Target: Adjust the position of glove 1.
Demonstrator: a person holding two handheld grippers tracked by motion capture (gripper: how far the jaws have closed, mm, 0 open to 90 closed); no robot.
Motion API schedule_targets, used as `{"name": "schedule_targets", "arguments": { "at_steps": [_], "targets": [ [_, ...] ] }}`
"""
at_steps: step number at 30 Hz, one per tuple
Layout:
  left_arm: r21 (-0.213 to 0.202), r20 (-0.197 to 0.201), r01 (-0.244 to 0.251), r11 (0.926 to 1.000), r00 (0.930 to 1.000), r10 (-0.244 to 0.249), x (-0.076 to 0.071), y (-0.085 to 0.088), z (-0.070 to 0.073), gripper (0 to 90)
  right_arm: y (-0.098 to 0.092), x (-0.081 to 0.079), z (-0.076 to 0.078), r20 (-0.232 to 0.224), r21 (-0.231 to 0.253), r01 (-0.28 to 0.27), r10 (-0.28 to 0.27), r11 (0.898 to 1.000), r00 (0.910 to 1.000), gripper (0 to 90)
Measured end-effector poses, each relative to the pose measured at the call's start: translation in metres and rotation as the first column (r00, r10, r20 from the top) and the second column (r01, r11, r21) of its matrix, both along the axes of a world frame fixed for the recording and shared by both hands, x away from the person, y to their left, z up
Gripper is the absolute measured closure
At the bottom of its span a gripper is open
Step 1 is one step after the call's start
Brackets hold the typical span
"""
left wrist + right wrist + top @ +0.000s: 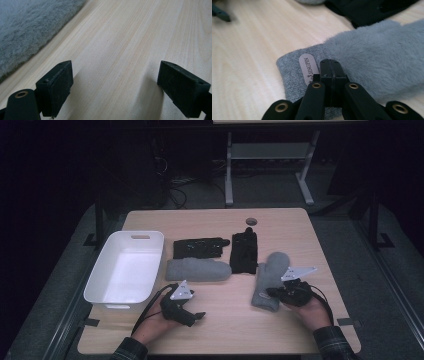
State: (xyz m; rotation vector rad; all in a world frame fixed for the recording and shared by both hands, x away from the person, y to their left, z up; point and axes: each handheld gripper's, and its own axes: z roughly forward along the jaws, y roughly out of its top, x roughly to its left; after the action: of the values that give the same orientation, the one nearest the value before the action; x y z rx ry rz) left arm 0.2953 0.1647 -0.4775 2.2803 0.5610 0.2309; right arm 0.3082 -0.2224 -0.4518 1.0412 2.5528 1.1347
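My right gripper (272,292) is shut, its jaws pressed flat together with no cloth showing between them. It rests over the knitted cuff of a grey fluffy mitten (270,275) at the table's right. In the right gripper view the gripper (331,62) sits beside the mitten's (374,57) tan label (308,67). My left gripper (200,315) lies low over bare wood at the front left, open and empty (115,85). A second grey mitten (197,269) lies just beyond it, and its edge (25,32) fills the upper left of the left gripper view.
A white plastic bin (155,265) stands at the table's left edge. Two black gloves (200,248) (244,251) lie behind the mittens, one (367,10) near the right mitten. Bare wooden table (225,320) stretches between my hands. A cable hole (251,221) sits at the back.
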Motion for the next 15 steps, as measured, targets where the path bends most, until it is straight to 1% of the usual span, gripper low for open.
{"name": "schedule_targets", "arguments": {
  "at_steps": [1,2,3,4,6,8,10,11,15],
  "targets": [
    [0.001,0.003,0.001,1.0000,1.0000,-0.001,0.000,0.000,0.000,12.4,0.002,-0.005,0.000,-0.002,0.001,-0.013,0.013,1.000,0.9999,90.0],
    [-0.002,-0.004,-0.003,1.0000,1.0000,0.003,0.000,0.000,0.000,12.4,0.004,-0.008,0.000,0.001,0.002,-0.019,0.019,1.000,0.9998,90.0],
    [-0.002,-0.004,-0.003,1.0000,1.0000,0.003,0.000,0.000,0.000,12.4,0.005,-0.011,0.000,-0.007,0.003,-0.021,0.021,1.000,0.9998,90.0],
    [-0.003,-0.004,-0.004,1.0000,1.0000,0.004,0.000,0.000,0.000,12.4,0.005,-0.011,0.000,-0.007,0.003,-0.021,0.021,1.000,0.9998,90.0],
    [-0.002,-0.004,-0.003,1.0000,1.0000,0.003,0.000,0.000,0.000,12.4,0.009,-0.018,0.001,0.006,-0.004,-0.053,0.053,0.999,0.9986,90.0],
    [-0.002,-0.004,-0.003,1.0000,1.0000,0.003,0.000,0.000,0.000,12.4,0.011,-0.020,0.002,0.000,-0.005,-0.054,0.054,0.999,0.9985,90.0],
    [-0.009,-0.006,-0.007,0.9999,1.0000,0.007,-0.001,-0.001,0.000,12.3,0.015,-0.026,0.001,-0.002,0.001,-0.078,0.078,0.997,0.9970,90.0],
    [0.002,-0.004,-0.001,1.0000,1.0000,0.001,0.000,0.000,0.000,12.4,0.016,-0.029,0.001,-0.001,0.004,-0.086,0.086,0.996,0.9963,90.0],
    [0.006,-0.003,0.002,1.0000,1.0000,-0.002,0.000,0.000,0.000,12.4,0.019,-0.035,0.002,0.000,0.004,-0.093,0.093,0.996,0.9957,90.0]
  ]
}}
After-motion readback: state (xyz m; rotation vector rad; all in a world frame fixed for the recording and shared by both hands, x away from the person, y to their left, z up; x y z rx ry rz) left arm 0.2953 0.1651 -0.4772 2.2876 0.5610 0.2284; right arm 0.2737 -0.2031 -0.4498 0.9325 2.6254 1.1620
